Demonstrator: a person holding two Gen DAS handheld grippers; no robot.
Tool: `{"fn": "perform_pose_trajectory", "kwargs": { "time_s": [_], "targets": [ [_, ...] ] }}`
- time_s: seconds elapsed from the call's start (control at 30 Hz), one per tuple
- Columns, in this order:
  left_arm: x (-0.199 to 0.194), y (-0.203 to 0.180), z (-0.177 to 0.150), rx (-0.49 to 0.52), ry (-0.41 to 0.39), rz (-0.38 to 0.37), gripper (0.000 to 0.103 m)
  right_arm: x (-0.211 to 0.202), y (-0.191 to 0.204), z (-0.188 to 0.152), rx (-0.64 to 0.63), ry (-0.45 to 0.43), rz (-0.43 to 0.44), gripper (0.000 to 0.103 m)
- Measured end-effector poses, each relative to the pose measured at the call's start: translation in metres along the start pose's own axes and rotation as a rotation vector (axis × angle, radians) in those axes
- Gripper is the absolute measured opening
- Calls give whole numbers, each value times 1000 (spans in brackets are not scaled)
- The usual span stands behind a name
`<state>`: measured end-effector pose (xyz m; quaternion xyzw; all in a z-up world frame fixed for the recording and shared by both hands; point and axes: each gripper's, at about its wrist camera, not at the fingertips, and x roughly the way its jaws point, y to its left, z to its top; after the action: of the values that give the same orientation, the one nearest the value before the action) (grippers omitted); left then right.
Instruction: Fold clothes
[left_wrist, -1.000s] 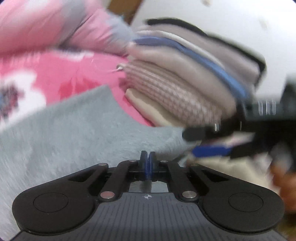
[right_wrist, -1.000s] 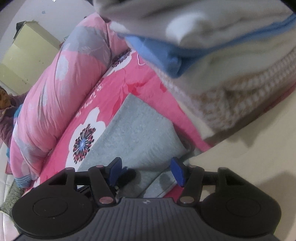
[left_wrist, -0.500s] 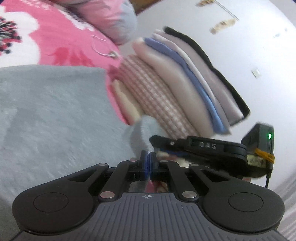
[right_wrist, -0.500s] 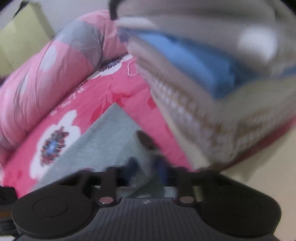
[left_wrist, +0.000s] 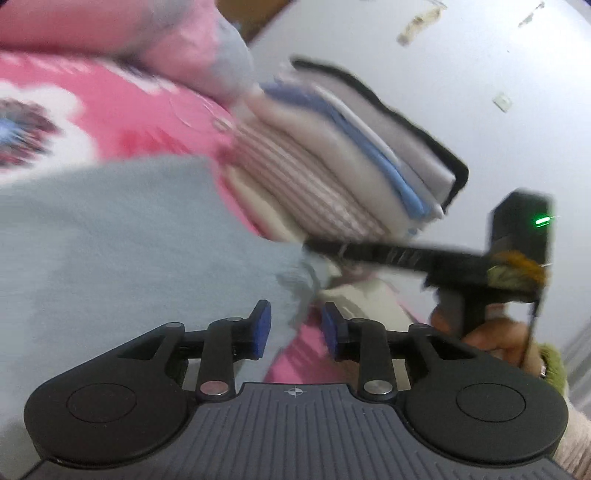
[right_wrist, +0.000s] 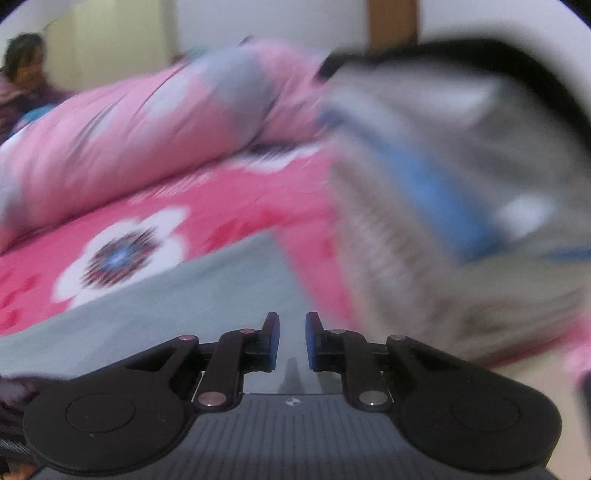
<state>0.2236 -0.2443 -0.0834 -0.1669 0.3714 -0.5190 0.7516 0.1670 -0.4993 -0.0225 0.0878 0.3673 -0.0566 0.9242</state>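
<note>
Grey garment (left_wrist: 122, 240) lies spread on the pink bedspread (left_wrist: 122, 122), unfolded, beside a finished stack (left_wrist: 332, 155). Left gripper (left_wrist: 295, 325) is opening around its corner; right gripper (right_wrist: 291, 341) stands narrowly parted, gripping nothing.

Motion blur is smearing the stack of folded clothes (right_wrist: 443, 206) in the right wrist view. The grey garment (left_wrist: 110, 258) is running off the left edge, its full shape hidden.

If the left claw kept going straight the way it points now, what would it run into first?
Most likely the bunched corner of the grey garment, which already hangs between the opening left claw pads. Beyond it lies the stack of folded clothes, though blur makes depth uncertain.
</note>
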Motion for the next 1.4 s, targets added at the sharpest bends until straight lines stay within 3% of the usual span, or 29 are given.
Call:
{"fn": "perform_pose_trajectory", "kwargs": {
  "time_s": [0.03, 0.13, 0.23, 0.33, 0.4, 0.47, 0.53, 0.57, 0.63, 0.7, 0.77, 0.9, 0.97, 1.13, 1.2, 1.27, 1.3, 1.33, 1.4],
  "targets": [
    [-17, 3, -3, -1, -11, 69, 30, 8, 1, -3, 3, 43, 44, 15],
    [-65, 15, -13, 6, -70, 248, 30, 44, -10, -13, 28, 181, -34, 10],
    [-118, 25, -27, -21, -165, 342, 31, 39, -22, -5, 63, 134, -80, 9],
    [-161, 32, -42, -22, -210, 420, 33, 9, 3, -2, -91, 21, -117, 10],
    [-186, 37, -54, -6, -217, 487, 35, 5, 16, -4, -122, 38, -48, 10],
    [-201, 46, -63, 7, -180, 583, 36, 22, 19, -13, -157, 112, -34, 10],
    [-216, 58, -73, -27, -162, 636, 36, 49, 9, -20, -156, 182, -148, 9],
    [-223, 64, -77, -45, -152, 662, 36, 50, 3, -19, -152, 161, -170, 9],
    [-236, 75, -85, -70, -183, 640, 36, 43, 14, -7, -199, 105, -351, 11],
    [-250, 83, -91, -88, -213, 616, 38, 29, 36, 5, -269, 0, -322, 11],
    [-259, 91, -93, -98, -235, 604, 40, 31, 53, 19, -261, -15, -201, 11],
    [-278, 101, -102, -127, -294, 570, 44, 95, 78, 38, -222, 87, -73, 11],
    [-289, 106, -108, -131, -322, 567, 44, 140, 83, 46, -180, 145, -106, 11],
    [-311, 112, -110, -183, -396, 603, 46, 175, 69, 88, -53, 71, -209, 10],
    [-318, 112, -110, -182, -429, 637, 48, 162, 72, 94, -24, 41, -205, 11],
    [-323, 113, -110, -197, -444, 630, 49, 143, 79, 96, -29, -2, -146, 12],
    [-324, 115, -110, -209, -447, 627, 50, 136, 81, 96, -20, -13, -125, 20],
    [-324, 117, -110, -220, -442, 624, 50, 134, 76, 100, 29, 13, -122, 38],
    [-323, 120, -110, -231, -434, 624, 50, 142, 64, 107, 127, 74, -141, 48]
  ]
}}
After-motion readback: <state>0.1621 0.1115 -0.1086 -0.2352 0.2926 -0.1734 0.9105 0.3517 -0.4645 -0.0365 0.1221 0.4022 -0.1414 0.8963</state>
